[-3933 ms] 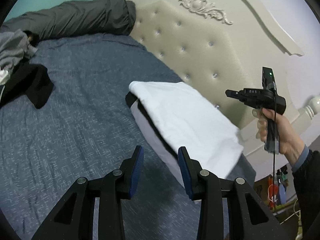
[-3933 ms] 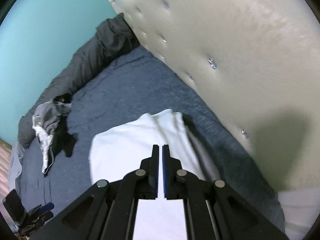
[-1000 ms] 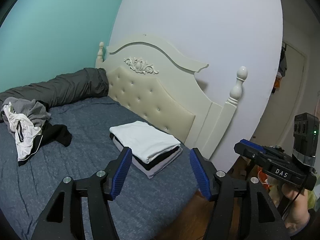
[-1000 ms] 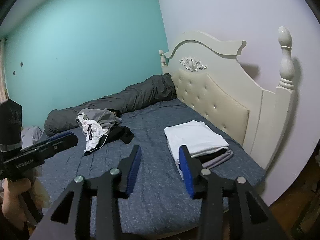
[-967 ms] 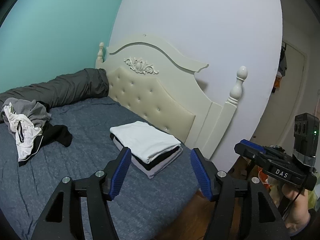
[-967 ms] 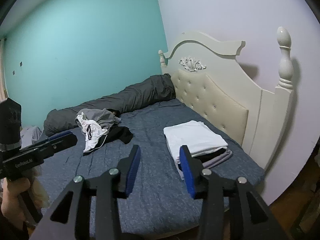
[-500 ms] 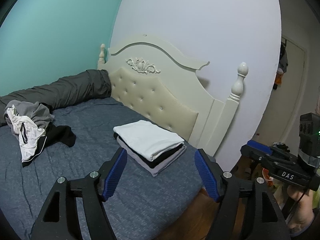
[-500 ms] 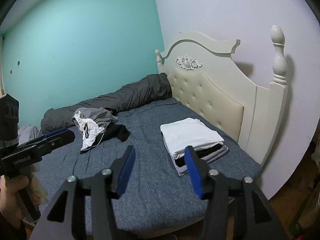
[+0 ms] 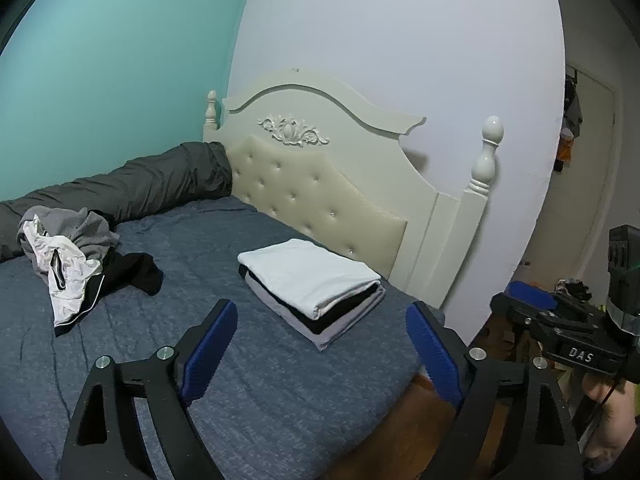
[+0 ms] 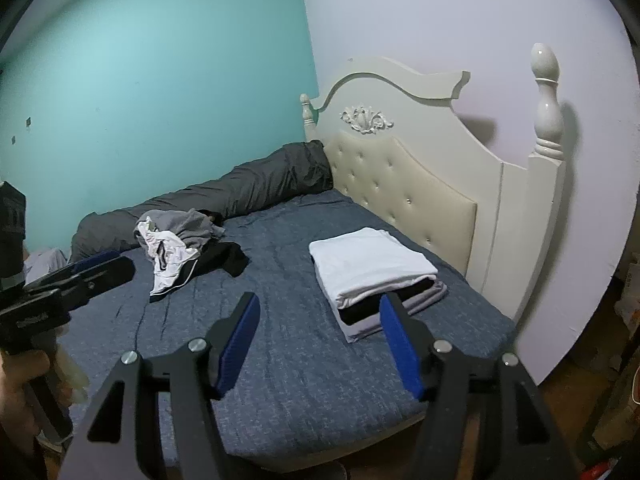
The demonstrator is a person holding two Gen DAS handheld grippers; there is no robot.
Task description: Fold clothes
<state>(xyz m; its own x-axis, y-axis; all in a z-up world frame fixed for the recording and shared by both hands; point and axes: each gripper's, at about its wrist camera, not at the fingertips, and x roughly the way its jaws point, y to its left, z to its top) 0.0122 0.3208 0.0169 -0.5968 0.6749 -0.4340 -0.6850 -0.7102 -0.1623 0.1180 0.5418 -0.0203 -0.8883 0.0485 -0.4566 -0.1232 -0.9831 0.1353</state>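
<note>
Left gripper (image 9: 320,354): blue-padded jaws wide apart, gripping nothing, held back from the bed (image 9: 200,280). Ahead and to its left, heap of unfolded clothes (image 9: 72,260) in grey, white and black; individual garments hard to tell apart. Rolled dark grey duvet (image 9: 132,188) beyond, its far left end cut off. Between the jaws, farther off, folded stack (image 9: 312,280), white piece on top, black and pale grey beneath, near the tufted headboard (image 9: 320,188). Right gripper (image 10: 320,344): jaws likewise apart, empty. Its view alone shows the stack's open folded edges (image 10: 372,304); only the left view shows the doorway (image 9: 580,200) with indistinct hanging items.
</note>
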